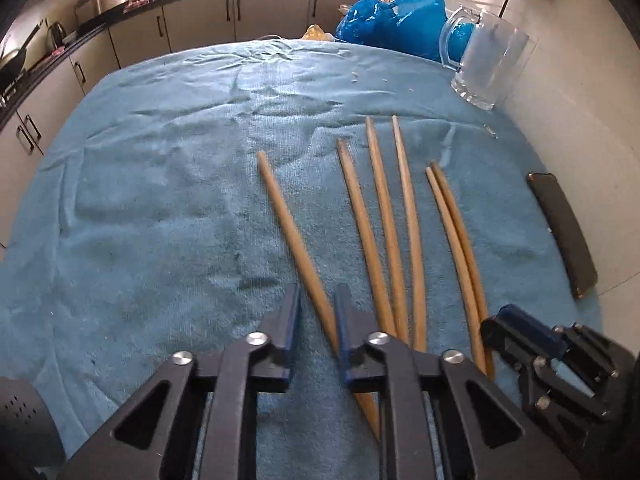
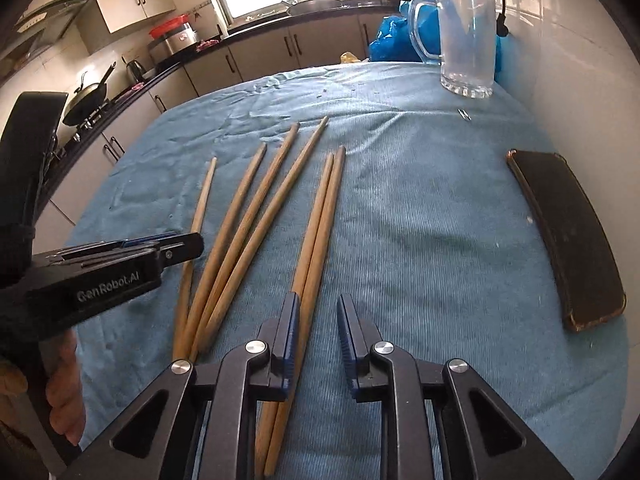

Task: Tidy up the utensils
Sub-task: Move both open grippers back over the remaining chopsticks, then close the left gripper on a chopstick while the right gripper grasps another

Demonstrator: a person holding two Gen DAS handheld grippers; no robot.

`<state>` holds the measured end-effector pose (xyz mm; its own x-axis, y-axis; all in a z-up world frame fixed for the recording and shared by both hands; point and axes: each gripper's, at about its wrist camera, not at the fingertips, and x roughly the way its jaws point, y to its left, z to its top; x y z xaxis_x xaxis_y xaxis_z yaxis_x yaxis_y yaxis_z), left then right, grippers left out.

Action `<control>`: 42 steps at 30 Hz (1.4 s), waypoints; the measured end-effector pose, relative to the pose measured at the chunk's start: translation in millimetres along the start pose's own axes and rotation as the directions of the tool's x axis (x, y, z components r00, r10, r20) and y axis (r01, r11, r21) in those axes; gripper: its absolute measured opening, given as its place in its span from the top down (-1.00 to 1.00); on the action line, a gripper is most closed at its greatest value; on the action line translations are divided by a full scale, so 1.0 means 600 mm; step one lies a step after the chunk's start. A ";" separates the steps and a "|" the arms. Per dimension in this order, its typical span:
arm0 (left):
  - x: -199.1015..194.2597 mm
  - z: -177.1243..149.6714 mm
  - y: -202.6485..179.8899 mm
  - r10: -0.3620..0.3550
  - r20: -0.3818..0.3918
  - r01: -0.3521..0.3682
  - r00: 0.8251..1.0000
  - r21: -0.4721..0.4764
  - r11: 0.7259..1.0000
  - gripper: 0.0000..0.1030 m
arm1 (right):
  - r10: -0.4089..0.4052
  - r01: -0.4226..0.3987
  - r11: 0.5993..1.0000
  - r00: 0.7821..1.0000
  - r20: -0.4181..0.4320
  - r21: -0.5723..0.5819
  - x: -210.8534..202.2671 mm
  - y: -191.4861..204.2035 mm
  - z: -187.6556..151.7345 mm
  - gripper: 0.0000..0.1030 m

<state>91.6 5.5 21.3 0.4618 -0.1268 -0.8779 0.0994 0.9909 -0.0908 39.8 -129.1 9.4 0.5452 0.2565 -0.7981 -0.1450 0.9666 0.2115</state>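
Left wrist view: left gripper (image 1: 318, 300) low over the blue towel (image 1: 152, 184) covering the tabletop, jaws part open w/ a modest gap, nothing clamped; the leftmost chopstick (image 1: 296, 248) runs diagonally thru that gap, thin end passing under the right finger, lying flat on the towel. Three more chopsticks (image 1: 384, 220) fan out just right of it, thin ends converging near the gripper, thick ends pointing to the far edge. A touching pair of chopsticks (image 1: 456, 240) lies further right, nearer the wall-side edge. Right gripper (image 1: 520, 328) shows at lower right, close to the near end of that pair; can't tell its opening from here. Glass mug (image 1: 488, 64) stands at the far right corner, blue plastic bag (image 1: 392, 20) behind it; a dark phone (image 1: 564, 232) lies along the right edge. Right wrist view: right gripper (image 2: 318, 312) also part open, holding nothing; its left finger sits over the touching pair (image 2: 320, 232), which runs back beneath the gripper body. The three fanned chopsticks (image 2: 248, 224) and the single one (image 2: 196, 232) lie to the left, all flat on the towel (image 2: 420, 240). Left gripper (image 2: 176, 248) seen side-on at the left edge, over the single chopstick's near half. Mug (image 2: 468, 40) at far right corner, phone (image 2: 568, 240) by the right edge, well apart from the chopsticks.
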 end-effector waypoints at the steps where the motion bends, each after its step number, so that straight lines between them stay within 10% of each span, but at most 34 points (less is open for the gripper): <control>1: 0.002 0.002 0.002 0.003 0.001 -0.003 1.000 0.003 1.000 0.77 | -0.001 0.001 1.000 1.000 -0.009 0.009 0.003 -0.003 0.005 0.65; 11: 0.018 0.025 -0.007 0.045 -0.018 -0.045 0.999 0.031 0.999 0.86 | -0.082 0.083 0.996 0.994 -0.067 0.013 0.031 0.005 0.044 0.84; 25: -0.104 -0.176 0.067 -0.143 -0.142 0.147 0.980 0.020 0.989 0.87 | 0.018 -0.015 1.000 0.984 -0.176 0.020 -0.110 -0.073 -0.130 0.81; 42: -0.033 -0.057 0.007 -0.003 -0.192 0.028 0.981 0.129 0.991 0.76 | -0.147 0.125 0.988 0.946 -0.289 -0.096 0.004 -0.040 0.010 0.73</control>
<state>52.6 13.5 22.4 0.2841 -0.1183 -0.9515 0.2245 0.9730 -0.0539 49.6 -151.9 5.8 0.2990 0.1001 -0.9490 -0.1545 0.9864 0.0554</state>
